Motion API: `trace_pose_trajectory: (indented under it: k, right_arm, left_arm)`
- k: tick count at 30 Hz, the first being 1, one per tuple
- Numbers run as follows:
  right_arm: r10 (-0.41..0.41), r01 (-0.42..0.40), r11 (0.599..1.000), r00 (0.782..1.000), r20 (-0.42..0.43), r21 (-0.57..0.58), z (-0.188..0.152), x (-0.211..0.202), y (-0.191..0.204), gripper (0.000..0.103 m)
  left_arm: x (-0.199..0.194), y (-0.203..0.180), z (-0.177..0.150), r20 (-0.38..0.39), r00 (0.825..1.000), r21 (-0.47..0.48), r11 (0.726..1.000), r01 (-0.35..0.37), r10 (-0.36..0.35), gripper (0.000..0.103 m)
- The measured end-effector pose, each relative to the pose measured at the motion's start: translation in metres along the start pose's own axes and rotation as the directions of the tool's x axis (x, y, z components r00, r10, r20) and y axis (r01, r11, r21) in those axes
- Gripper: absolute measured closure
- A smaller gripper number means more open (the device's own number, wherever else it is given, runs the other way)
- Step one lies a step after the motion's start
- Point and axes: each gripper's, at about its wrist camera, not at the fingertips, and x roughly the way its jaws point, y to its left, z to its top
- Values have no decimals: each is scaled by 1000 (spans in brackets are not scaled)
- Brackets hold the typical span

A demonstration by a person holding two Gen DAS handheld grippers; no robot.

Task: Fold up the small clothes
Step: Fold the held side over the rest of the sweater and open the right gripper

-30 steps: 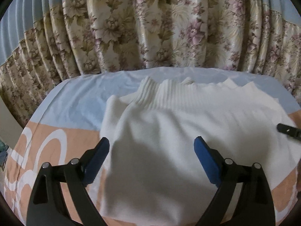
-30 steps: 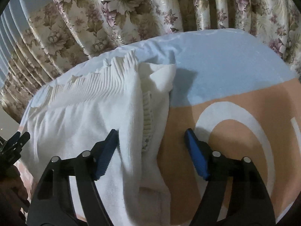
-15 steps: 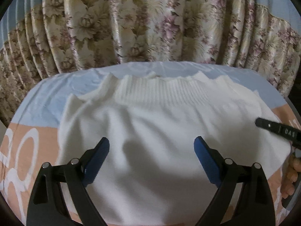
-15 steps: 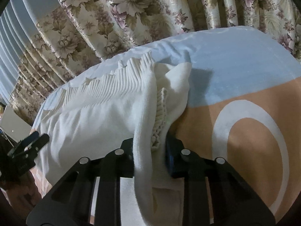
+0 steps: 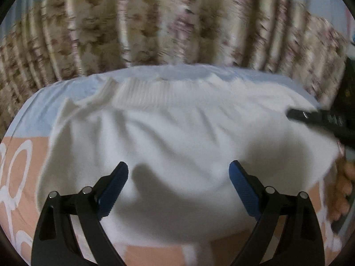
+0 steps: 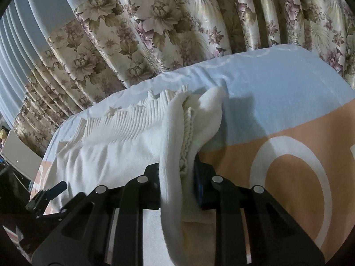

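On the peach-and-blue bedsheet [image 6: 277,102] lies the white sweater [image 5: 173,137], its side edge pinched by the right gripper [image 6: 177,173], left gripper [image 5: 178,184] spread empty above; next, seizing the opposite edge seems due.

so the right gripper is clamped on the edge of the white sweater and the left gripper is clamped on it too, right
Not quite. The right gripper is clamped on the white sweater, but the left gripper is open above it, as the left wrist view shows.
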Motion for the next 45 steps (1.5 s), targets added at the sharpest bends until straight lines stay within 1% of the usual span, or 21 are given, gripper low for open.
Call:
trace_pose_trajectory:
  k: [2,3,4,6,9,13,17,20,22,24,27,29,31,32,34,35,38,41,45]
  right_arm:
    - [3,-3,1000,1000,-1,0,2,0,0,81]
    - [4,-4,1000,1000,-1,0,2,0,0,81]
    - [4,-4,1000,1000,1,2,2,-1,0,81]
    - [6,-6,1000,1000,3,7,2,-2,1,81]
    - [22,-22,1000,1000,11,23,5,-6,1,82]
    - [45,-45,999,998,38,2,14,-16,16,82]
    - [65,-63,997,996,54,-31,24,-26,35,82]
    - [72,-69,996,995,65,-49,32,-32,50,82]
    - [77,-74,996,995,65,-54,37,-33,59,82]
    - [83,-79,995,994,65,-63,44,-36,71,82]
    - [81,-75,993,995,62,-87,51,-40,89,82]
    - [66,-59,993,996,64,-106,53,-42,99,82]
    - [57,-49,992,997,61,-116,54,-43,106,82]
    - [53,-45,992,997,62,-115,54,-43,108,82]
    - [56,-49,992,997,60,-112,56,-43,109,82]
    - [59,-52,992,997,57,-112,56,-43,111,82]
    - [50,-44,992,998,48,-119,54,-42,117,82]
    - [43,-36,991,998,51,-128,54,-42,122,82]
    - [40,-31,989,998,58,-147,58,-43,133,82]
  left_arm:
    - [9,-11,-10,-45,999,46,999,-9,12,10]
    - [9,-15,-11,-37,999,67,997,-24,27,10]
    - [8,-17,-11,-37,999,75,997,-27,30,10]
    - [13,-17,-12,-64,997,81,996,-27,32,8]
    - [15,-17,-13,-71,997,80,996,-31,37,6]
    - [15,-12,-12,-76,997,60,998,-20,24,6]
    - [9,-6,-10,-75,997,16,1000,8,-7,6]
    - [2,4,-9,-69,997,-12,999,34,-35,7]
    - [-3,14,-7,-55,998,-37,999,36,-38,7]
    - [-5,26,-1,-41,997,-76,996,56,-59,7]
    - [-7,45,18,-13,998,-138,988,65,-68,7]
    - [4,48,30,-38,994,-160,982,96,-103,7]
    - [22,40,37,-95,986,-149,981,124,-139,7]
    - [27,34,39,-106,983,-138,981,137,-152,7]
    - [34,23,42,-112,986,-99,988,116,-127,7]
    - [36,23,41,-114,986,-98,989,114,-125,7]
    - [35,28,39,-97,984,-115,984,137,-148,7]
    - [24,38,34,-79,982,-128,978,163,-174,7]
    - [3,62,31,-32,986,-156,975,156,-163,7]
